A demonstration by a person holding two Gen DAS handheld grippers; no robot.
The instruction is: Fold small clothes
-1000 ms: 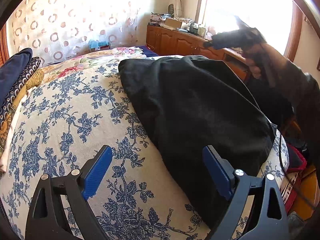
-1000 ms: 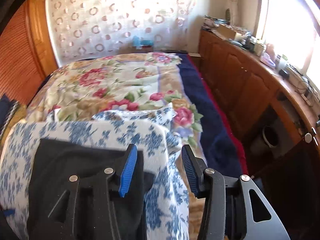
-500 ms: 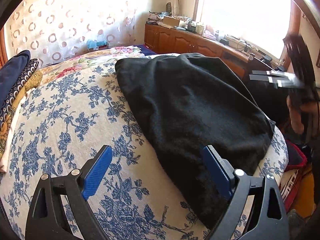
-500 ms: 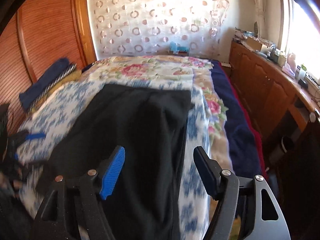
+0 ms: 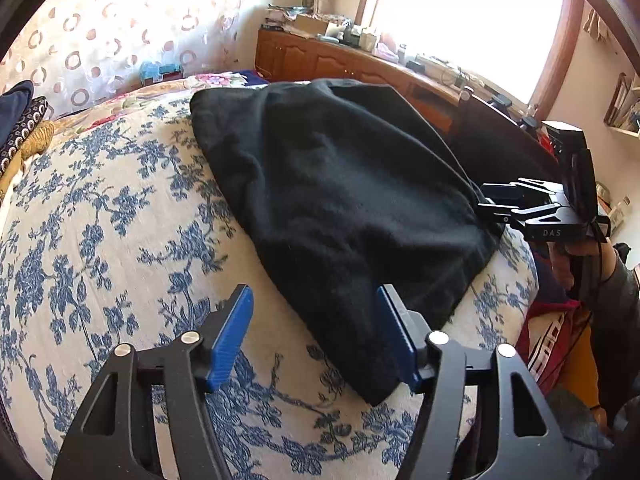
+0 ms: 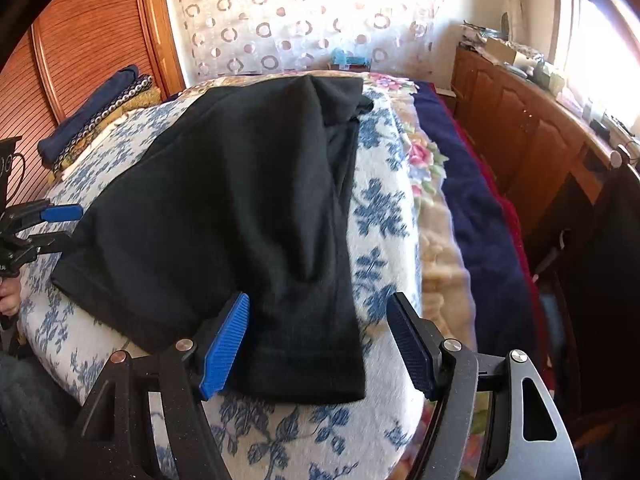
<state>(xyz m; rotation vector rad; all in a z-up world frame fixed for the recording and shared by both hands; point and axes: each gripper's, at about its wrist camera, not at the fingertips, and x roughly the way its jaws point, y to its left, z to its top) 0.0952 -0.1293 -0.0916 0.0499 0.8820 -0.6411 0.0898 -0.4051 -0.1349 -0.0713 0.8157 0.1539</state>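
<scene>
A black garment (image 5: 340,200) lies spread flat on a bed covered by a white quilt (image 5: 100,240) printed with blue flowers; both grippers hover at its near end, one at each corner.

The left gripper (image 5: 316,336) points down toward the bed; its jaws are closing, still parted, with the garment's near corner and a strip of quilt lying between them; the blue pads (image 5: 230,336) do not press on the cloth; the right pad sits just over the garment's edge, the left pad over bare quilt.

The right gripper (image 6: 320,344) also points down; its jaws are narrowing slightly yet stand apart; the garment's hemmed corner (image 6: 320,376) lies between them, closer to the left pad, with bare quilt beside the right pad; the pads grip nothing.

In the left wrist view the right gripper appears side-on, to the right of the jaws, just at the garment's far corner, held by a hand (image 5: 576,256) in a grey sleeve (image 5: 616,300); in the right wrist view the left gripper shows at the left edge, its blue pad beside the garment's side.

Beyond the jaws the garment narrows toward a floral blanket (image 6: 424,152); folded dark clothes (image 6: 92,116) are stacked far to the left; wooden cabinets (image 6: 520,128) run along the right under a bright window (image 5: 460,12).
</scene>
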